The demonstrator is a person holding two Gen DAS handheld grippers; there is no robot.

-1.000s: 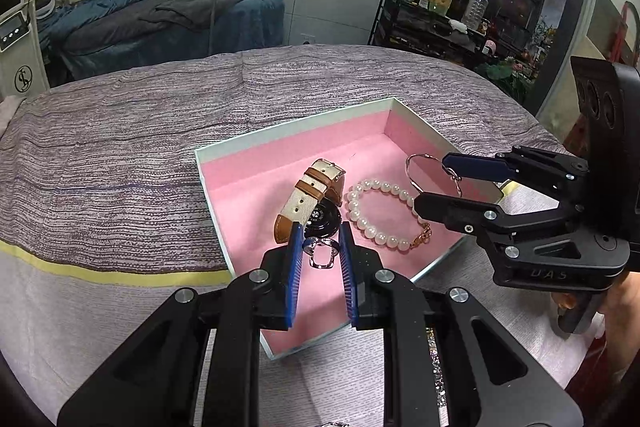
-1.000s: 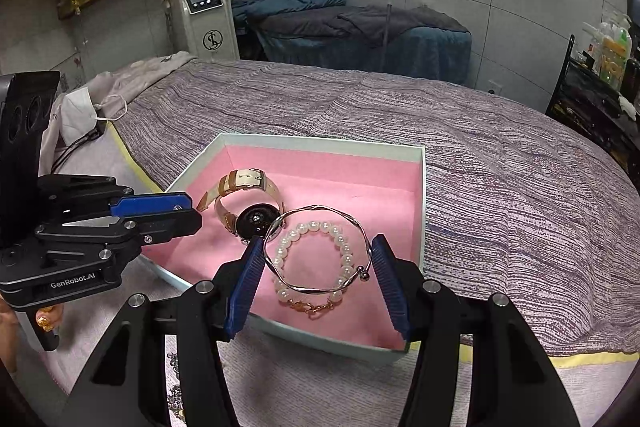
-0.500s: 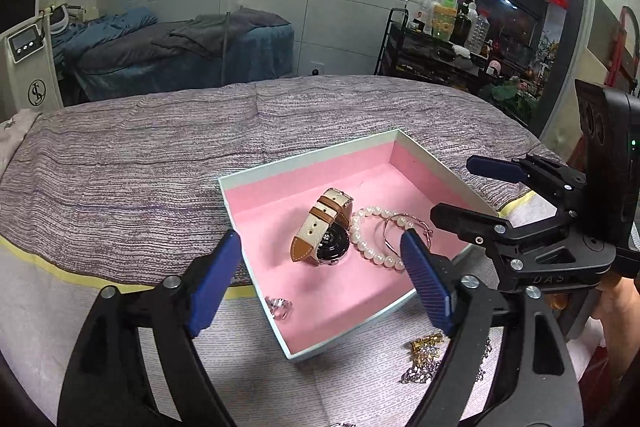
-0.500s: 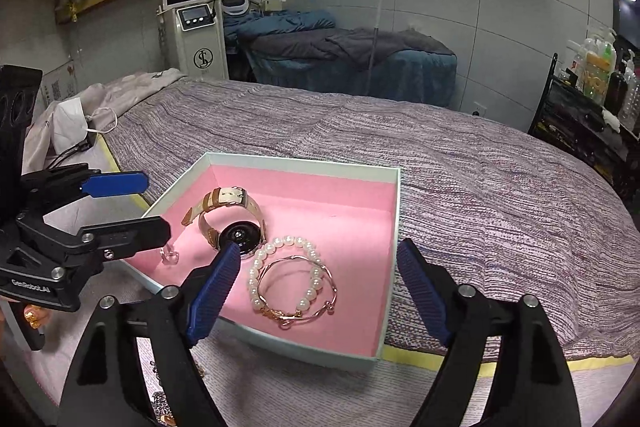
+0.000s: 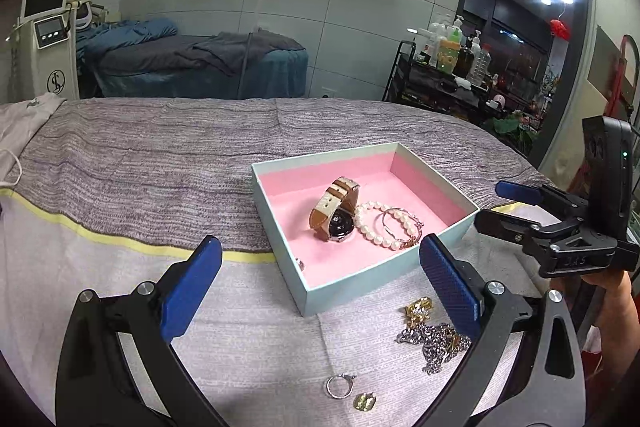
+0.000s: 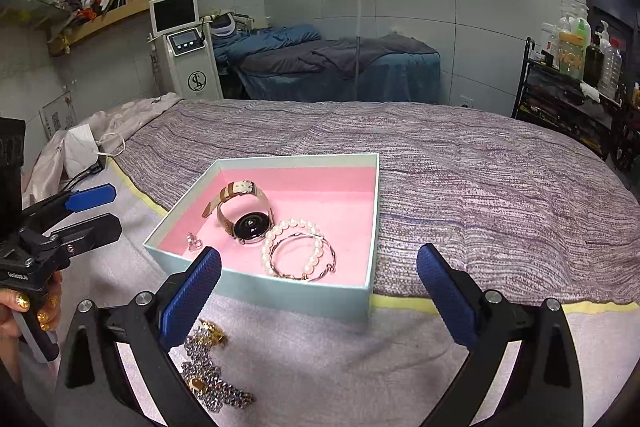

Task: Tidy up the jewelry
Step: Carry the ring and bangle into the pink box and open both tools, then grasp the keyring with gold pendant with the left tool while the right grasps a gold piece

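The left claw (image 5: 320, 279) hangs with its blue pads spread wide and nothing between them, above the pale cloth strip along the near edge of the bed (image 5: 140, 155). The right claw (image 6: 318, 291) is equally wide open and empty, hovering over the same near edge. Just ahead of both sits the pink-lined box (image 5: 352, 285), its near corner toward the left claw. Inside lie a tan-strap watch (image 5: 334, 213), a pearl bracelet (image 5: 370, 227) with a thin bangle (image 5: 400, 223) laid over it, touching the watch, and a small ring (image 6: 193, 242) near the box's left wall. Still loose on the cloth, between the claws and the box, are a heap of silver and gold chain (image 5: 434, 335), a silver ring (image 5: 339, 385) and a small gold piece (image 5: 364, 402) beside it, so the sorting looks partly done. The chain is likely the riskiest pick: a pinch may catch only a few links, so the rest trails and snags the box wall. The ring and gold piece lie flat on soft cloth, where pads could bunch fabric or flick them off the near edge. The two claws work close together, so they could knock each other. The box's far half is bare, and the bed beyond it is open.
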